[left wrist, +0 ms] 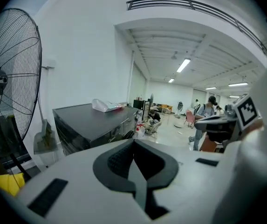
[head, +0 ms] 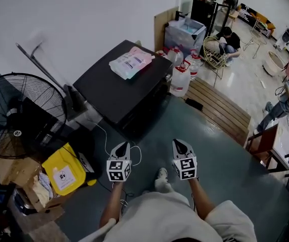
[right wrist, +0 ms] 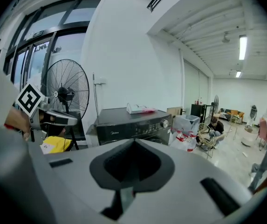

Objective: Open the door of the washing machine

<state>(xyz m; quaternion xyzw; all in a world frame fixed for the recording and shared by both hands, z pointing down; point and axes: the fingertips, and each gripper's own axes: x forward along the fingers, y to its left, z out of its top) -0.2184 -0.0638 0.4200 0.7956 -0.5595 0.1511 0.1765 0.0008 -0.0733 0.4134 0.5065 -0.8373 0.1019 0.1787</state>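
The black front-loading washing machine (head: 124,87) stands against the white wall with a plastic packet (head: 130,62) on its top. Both grippers hover over the grey floor a good step short of it, empty. My left gripper (head: 125,145) has its jaws together, and my right gripper (head: 177,142) also looks shut. The left gripper view shows the left gripper (left wrist: 134,141) pointing at the washing machine (left wrist: 93,122) from its side. The right gripper (right wrist: 134,141) faces the washing machine (right wrist: 133,124) and its control knob (right wrist: 165,123). Its own jaws mostly hide the door.
A large floor fan (head: 20,115) and a yellow container (head: 63,175) stand left of the machine, with a white cable (head: 104,137) on the floor. Water jugs (head: 180,79), a wooden pallet (head: 220,107) and a crouching person (head: 230,40) are to the right.
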